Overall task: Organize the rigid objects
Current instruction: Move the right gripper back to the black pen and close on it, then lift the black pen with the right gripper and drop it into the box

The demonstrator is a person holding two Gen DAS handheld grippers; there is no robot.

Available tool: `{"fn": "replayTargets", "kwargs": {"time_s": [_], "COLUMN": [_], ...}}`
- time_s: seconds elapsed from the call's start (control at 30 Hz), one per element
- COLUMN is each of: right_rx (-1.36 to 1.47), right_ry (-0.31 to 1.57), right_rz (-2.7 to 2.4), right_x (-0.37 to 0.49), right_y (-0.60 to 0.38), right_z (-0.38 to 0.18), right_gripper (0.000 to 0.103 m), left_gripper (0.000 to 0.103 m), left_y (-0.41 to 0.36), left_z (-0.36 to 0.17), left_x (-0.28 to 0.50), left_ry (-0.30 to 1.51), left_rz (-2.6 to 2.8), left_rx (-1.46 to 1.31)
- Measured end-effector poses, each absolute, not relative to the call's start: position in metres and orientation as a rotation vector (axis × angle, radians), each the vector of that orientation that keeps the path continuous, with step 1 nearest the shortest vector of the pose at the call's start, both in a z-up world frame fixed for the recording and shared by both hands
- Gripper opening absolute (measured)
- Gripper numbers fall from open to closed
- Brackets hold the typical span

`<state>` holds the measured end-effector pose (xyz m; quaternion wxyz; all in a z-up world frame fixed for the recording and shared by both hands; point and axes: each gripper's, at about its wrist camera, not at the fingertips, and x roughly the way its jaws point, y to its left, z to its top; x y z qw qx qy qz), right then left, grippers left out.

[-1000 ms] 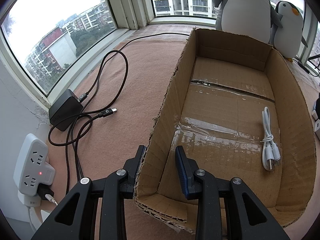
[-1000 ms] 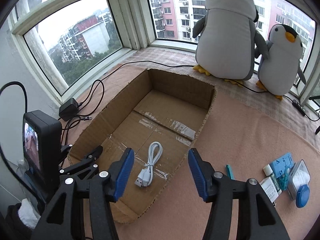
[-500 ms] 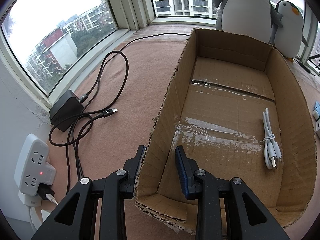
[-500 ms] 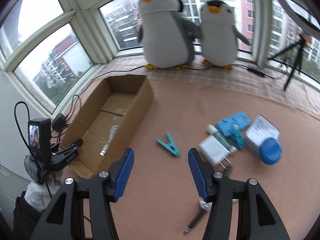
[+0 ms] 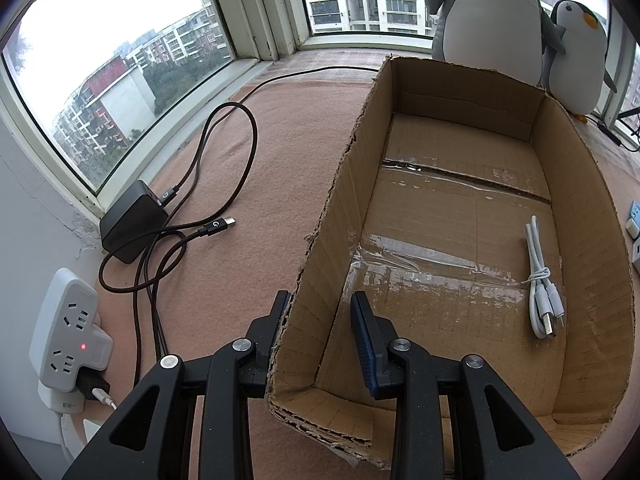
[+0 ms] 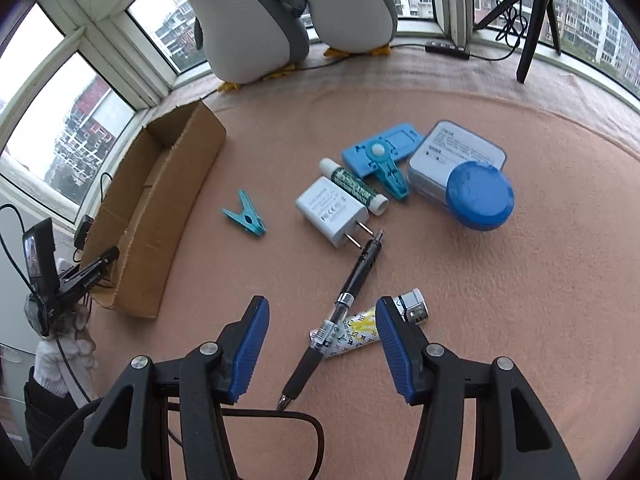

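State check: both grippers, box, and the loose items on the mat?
left gripper: shut on the cardboard box wall
right gripper: open, jaws just closing, over the pen, not touching it
cardboard box: open-topped, upright, holds only the white cable
white cable: coiled, lying in box
pen: lying flat on mat, tip toward camera
teal clothespin: lying flat, alone
white charger: on its side, prongs out
blue lid: leaning on the tin

Two plush penguins stood side by side at the window. A black charger lay near the sill with its dark cable looped over the pink blanket. A white power strip glowed red. A tripod stood by the far window.
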<state>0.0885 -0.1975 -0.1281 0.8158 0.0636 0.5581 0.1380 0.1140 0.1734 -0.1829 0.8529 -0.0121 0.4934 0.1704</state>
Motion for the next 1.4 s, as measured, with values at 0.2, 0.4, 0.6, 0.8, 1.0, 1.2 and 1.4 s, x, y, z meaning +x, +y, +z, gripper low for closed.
{"fn": "replayTargets", "kwargs": {"time_s": [0.2,0.4,0.6,0.8,1.0,1.2,1.4], "right_rx": [0.094,0.053,0.016,0.032,0.035,0.000,0.099], "right_ry": [1.259,1.324,1.354,1.356,1.370,1.370,1.362], "right_rz": [0.303,0.280,0.283,0.255,0.224,0.221,0.236], "right_x": [0.099,0.106,0.112,0.117,0.122,0.127,0.121], "right_y": [-0.186,-0.178,-0.170,-0.162,-0.155,-0.149,-0.167], "right_z": [-0.145,-0.156,-0.161,-0.170,-0.172,-0.173,-0.173], "right_gripper": [0.034,0.029,0.022,0.021,0.021,0.020,0.012], "left_gripper": [0.033,0.033,0.033,0.033,0.033,0.033,0.033], "left_y": [0.173,0.173,0.172,0.173,0.173,0.171,0.171], "left_z": [-0.183,-0.183,-0.183,-0.184,-0.184,-0.184,-0.184], "left_x": [0.114,0.114,0.113,0.113,0.113,0.113,0.113], "left_ry": [1.038,1.038,1.036,1.034,1.033,1.032,1.031], "left_rz": [0.359,0.358,0.359,0.360,0.360,0.358,0.359], "left_rx": [-0.025,-0.025,-0.027,-0.029,-0.030,-0.030,-0.034]}}
